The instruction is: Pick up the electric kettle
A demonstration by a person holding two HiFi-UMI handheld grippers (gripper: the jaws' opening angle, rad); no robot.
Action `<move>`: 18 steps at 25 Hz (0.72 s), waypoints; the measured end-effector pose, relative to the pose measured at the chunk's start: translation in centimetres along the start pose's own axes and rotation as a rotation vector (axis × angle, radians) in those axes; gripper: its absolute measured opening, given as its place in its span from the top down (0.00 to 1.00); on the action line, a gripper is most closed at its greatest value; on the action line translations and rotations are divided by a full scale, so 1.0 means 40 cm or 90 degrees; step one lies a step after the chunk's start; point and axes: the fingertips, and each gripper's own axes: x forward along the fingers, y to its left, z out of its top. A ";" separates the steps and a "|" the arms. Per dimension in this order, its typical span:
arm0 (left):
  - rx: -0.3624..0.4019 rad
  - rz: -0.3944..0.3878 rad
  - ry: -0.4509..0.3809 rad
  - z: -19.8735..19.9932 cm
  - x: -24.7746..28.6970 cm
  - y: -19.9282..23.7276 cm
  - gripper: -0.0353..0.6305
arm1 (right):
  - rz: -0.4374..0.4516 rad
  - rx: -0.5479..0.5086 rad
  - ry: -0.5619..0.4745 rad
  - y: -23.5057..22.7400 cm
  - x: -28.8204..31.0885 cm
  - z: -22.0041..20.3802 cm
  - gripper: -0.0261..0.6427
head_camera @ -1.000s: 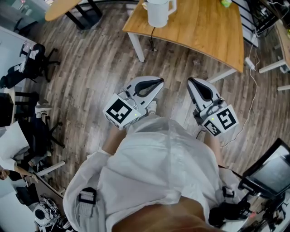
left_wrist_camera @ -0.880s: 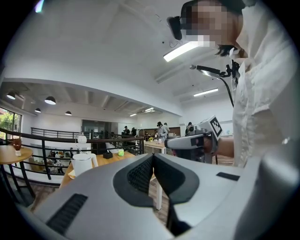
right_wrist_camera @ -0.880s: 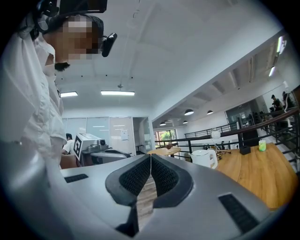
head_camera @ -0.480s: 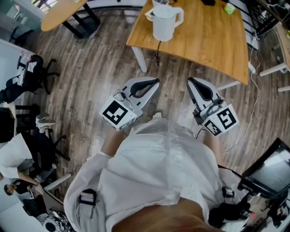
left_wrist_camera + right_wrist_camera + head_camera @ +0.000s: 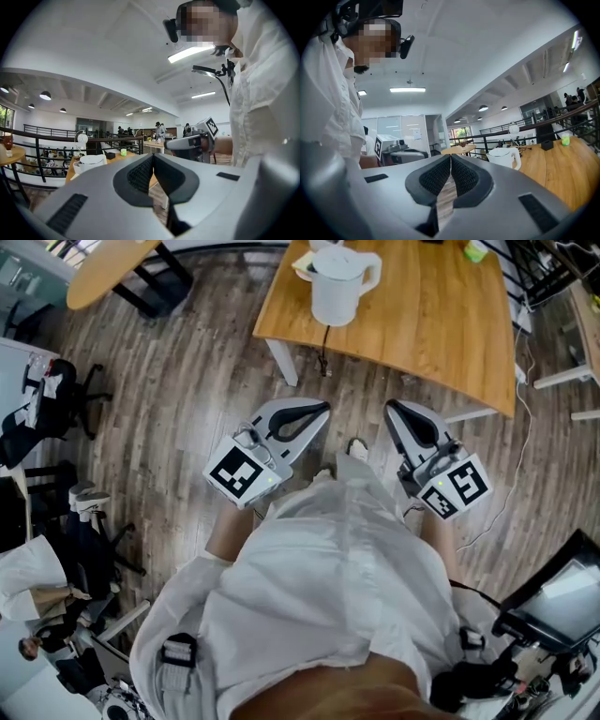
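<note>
Wooden table (image 5: 441,315) with lidded electric kettle (image 5: 334,292) — left gripper (image 5: 324,408), right gripper (image 5: 390,407): jaws closed, empty.

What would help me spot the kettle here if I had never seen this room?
Find the light wooden table at the top of the head view. Near its left edge stands the electric kettle: a white lidded jug with a side handle, the largest thing on it, with a black cord hanging below.
</note>
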 end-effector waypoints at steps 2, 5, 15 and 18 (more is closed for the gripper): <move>-0.006 0.002 -0.001 -0.006 0.010 0.019 0.94 | 0.004 0.000 0.003 -0.022 0.016 -0.002 0.94; -0.013 0.005 0.001 -0.019 0.032 0.056 0.94 | 0.004 0.007 0.011 -0.074 0.044 -0.014 0.94; -0.025 0.024 0.016 -0.086 0.130 0.165 0.94 | -0.035 -0.014 0.064 -0.272 0.098 -0.096 0.94; -0.032 0.029 0.016 -0.112 0.173 0.204 0.94 | -0.051 -0.019 0.072 -0.352 0.129 -0.129 0.94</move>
